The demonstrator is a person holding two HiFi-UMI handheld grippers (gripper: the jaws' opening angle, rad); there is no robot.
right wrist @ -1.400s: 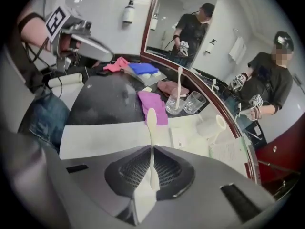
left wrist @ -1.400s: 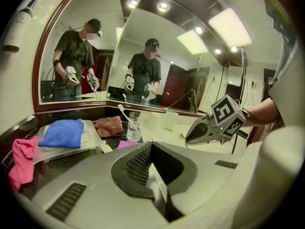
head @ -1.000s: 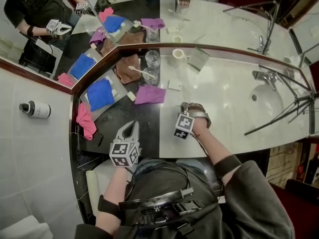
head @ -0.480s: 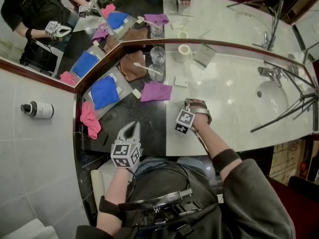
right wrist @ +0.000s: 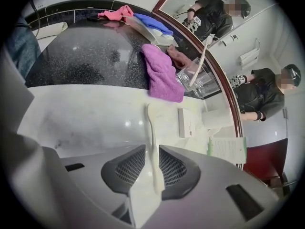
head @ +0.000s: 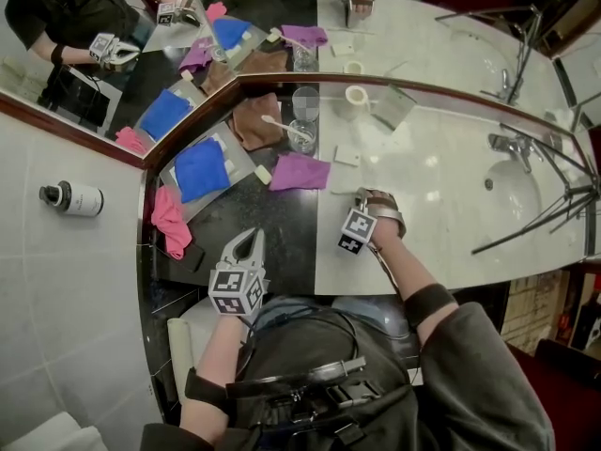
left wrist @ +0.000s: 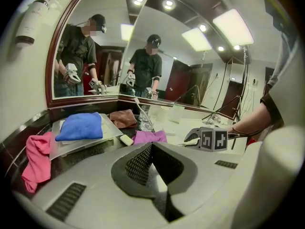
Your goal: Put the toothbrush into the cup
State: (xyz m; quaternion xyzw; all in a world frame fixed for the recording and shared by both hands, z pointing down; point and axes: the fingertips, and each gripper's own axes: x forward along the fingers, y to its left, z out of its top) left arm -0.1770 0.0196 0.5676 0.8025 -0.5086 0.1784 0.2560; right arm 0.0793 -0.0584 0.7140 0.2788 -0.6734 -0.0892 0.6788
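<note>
A white toothbrush (right wrist: pixel 150 128) lies on the pale counter between the jaws of my right gripper (right wrist: pixel 152 149). The jaws have just been opening and their pads stand clear of the handle on both sides. In the head view the right gripper (head: pixel 362 200) points down at the counter just in front of the purple cloth (head: pixel 300 171). Beyond that cloth stand two glass cups; the nearer cup (head: pixel 302 135) holds another toothbrush, the farther cup (head: pixel 306 101) stands by the mirror. My left gripper (head: pixel 246 242) hovers shut and empty over the black counter, its jaws (left wrist: pixel 152 149) closed together.
A blue cloth (head: pixel 202 169) lies on a tray, with a pink cloth (head: pixel 167 222) at the left edge and a brown cloth (head: pixel 251 120) near the mirror. A small white box (head: pixel 346 156) and a soap bar (head: pixel 262 174) lie nearby. The sink (head: pixel 512 191) and tripod legs are at the right.
The right gripper has sunk a little toward the counter over the toothbrush. The left gripper stays shut in much the same place.
</note>
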